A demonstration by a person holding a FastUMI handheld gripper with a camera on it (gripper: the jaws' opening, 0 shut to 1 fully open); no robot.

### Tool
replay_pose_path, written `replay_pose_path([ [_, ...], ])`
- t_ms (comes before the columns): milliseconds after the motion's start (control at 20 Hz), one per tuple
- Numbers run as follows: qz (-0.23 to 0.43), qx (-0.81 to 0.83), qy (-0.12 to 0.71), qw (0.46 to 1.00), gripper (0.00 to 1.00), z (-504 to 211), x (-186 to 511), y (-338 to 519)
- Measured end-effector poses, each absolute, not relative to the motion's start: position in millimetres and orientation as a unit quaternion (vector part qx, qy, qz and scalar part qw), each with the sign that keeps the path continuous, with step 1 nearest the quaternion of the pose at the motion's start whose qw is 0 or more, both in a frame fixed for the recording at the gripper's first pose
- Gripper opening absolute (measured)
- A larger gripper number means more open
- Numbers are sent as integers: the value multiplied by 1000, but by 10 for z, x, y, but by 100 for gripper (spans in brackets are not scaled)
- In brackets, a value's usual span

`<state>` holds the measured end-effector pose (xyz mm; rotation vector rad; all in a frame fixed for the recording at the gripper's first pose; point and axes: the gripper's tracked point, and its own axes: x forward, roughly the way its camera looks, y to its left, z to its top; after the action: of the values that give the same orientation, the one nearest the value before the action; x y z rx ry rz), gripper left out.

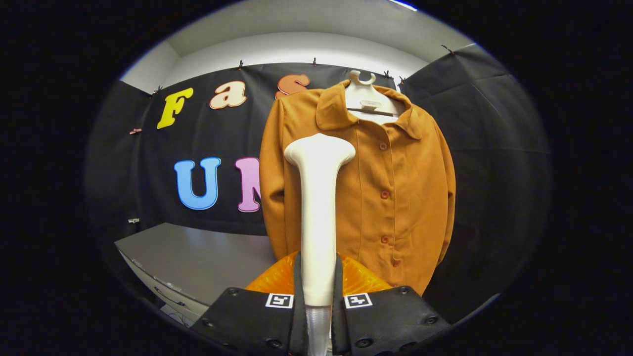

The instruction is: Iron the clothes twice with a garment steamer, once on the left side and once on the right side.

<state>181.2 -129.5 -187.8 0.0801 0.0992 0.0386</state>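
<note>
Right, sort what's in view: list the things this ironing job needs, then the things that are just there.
For the job:
- garment steamer, its handle clamped between the fingers of the gripper
- orange shirt beyond the steamer head, buttoned
- white hanger holding the shirt

Just there:
- grey table beside the shirt
- orange translucent piece behind the fingers; cannot tell what it is

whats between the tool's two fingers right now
In the gripper view, the tool is shut on the white garment steamer handle, whose wide head reaches up in front of the hanging mustard-brown button-up shirt.
</note>
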Motion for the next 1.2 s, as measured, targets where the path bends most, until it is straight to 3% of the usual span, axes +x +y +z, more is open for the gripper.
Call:
replay_pose_path([
  [600,-1,53,174,983,23,-3040,1428,-1380],
  [1200,-19,70,281,957,23,-3747,865,-1457],
])
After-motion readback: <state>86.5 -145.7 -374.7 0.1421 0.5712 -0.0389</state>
